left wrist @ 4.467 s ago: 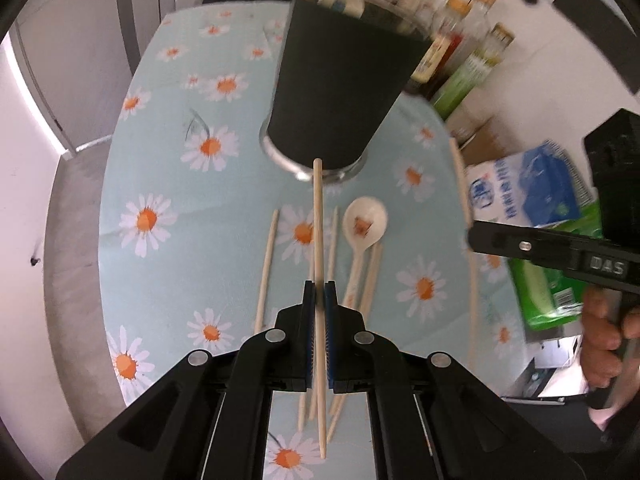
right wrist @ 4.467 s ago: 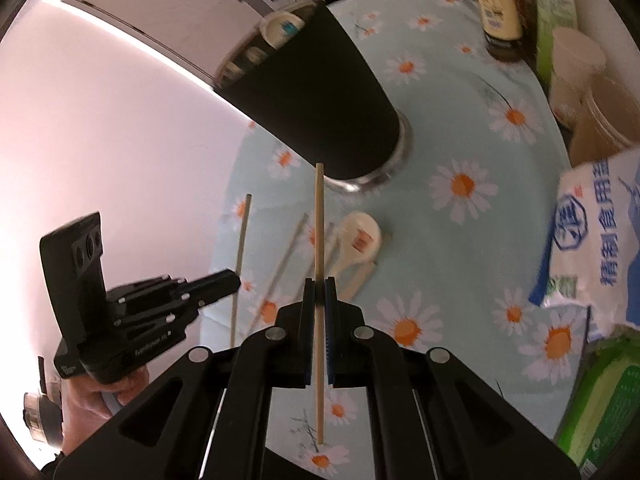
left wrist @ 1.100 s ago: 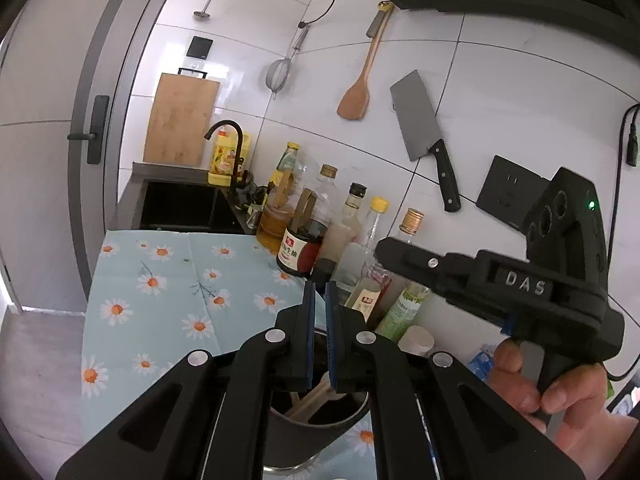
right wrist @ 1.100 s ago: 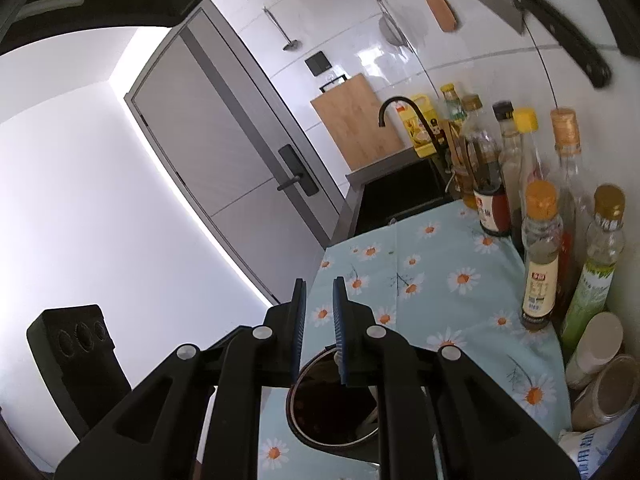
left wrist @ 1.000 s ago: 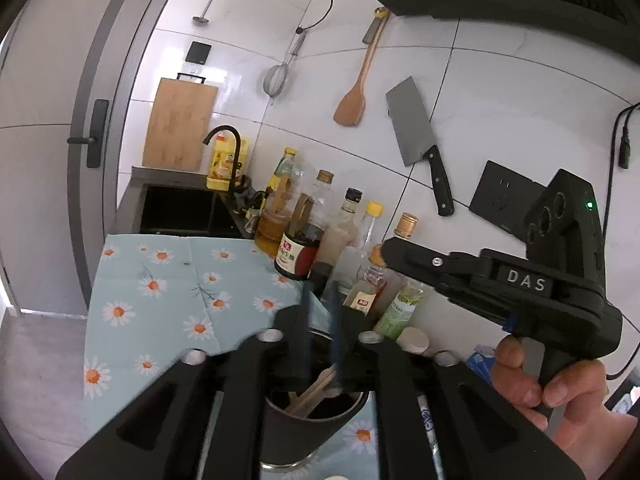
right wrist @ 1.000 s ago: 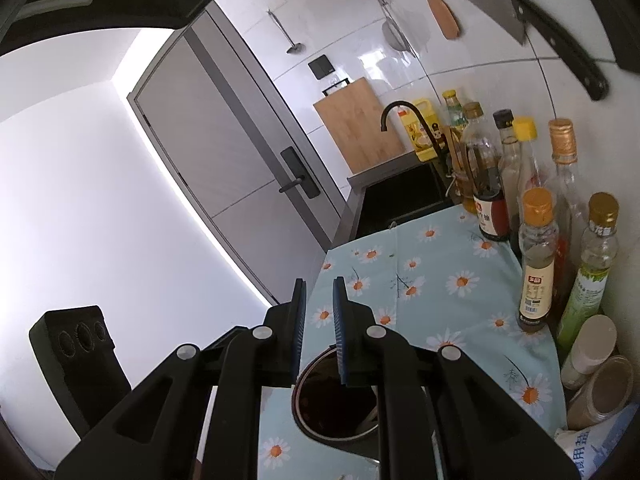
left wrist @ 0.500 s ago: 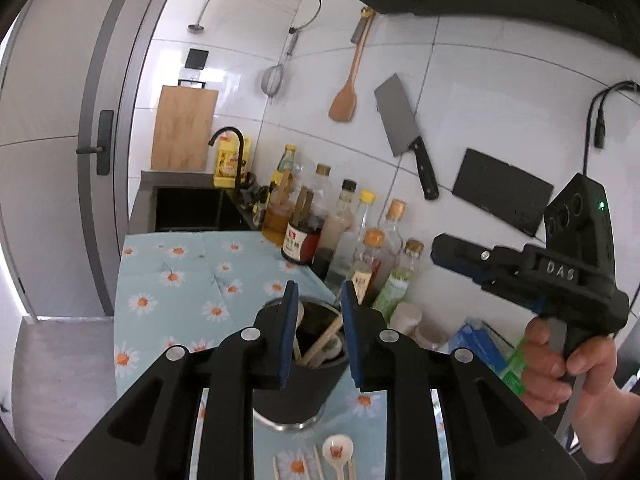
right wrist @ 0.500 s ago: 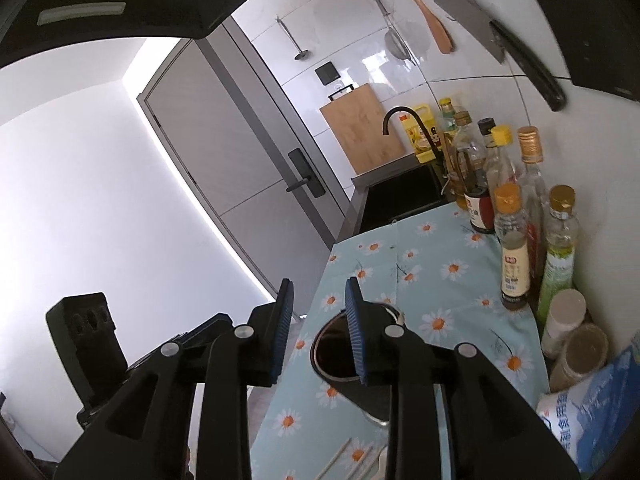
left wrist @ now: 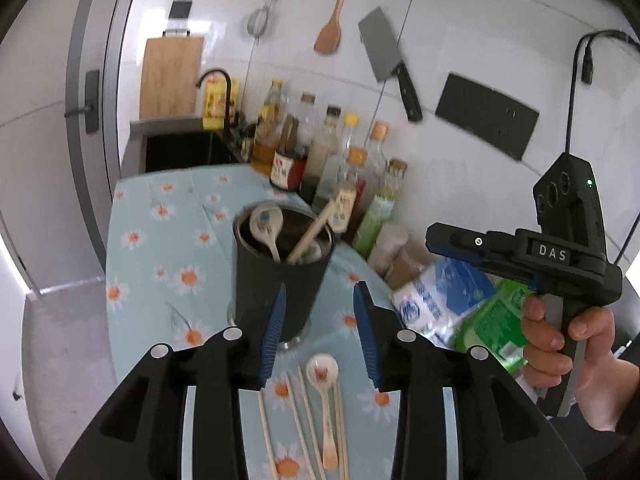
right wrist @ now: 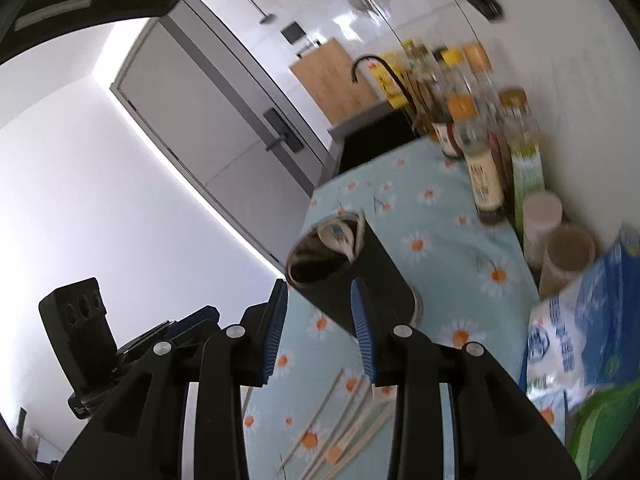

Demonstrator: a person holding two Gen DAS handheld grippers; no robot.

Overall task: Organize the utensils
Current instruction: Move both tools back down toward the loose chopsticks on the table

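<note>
On daisy tablecloth (left wrist: pixel 168 280): dark cup (left wrist: pixel 280 280), loose chopsticks (left wrist: pixel 298 412).

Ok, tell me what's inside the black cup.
The black cup holds a white spoon and wooden chopsticks leaning on the rim. Its wall hides their lower ends and the bottom.
</note>
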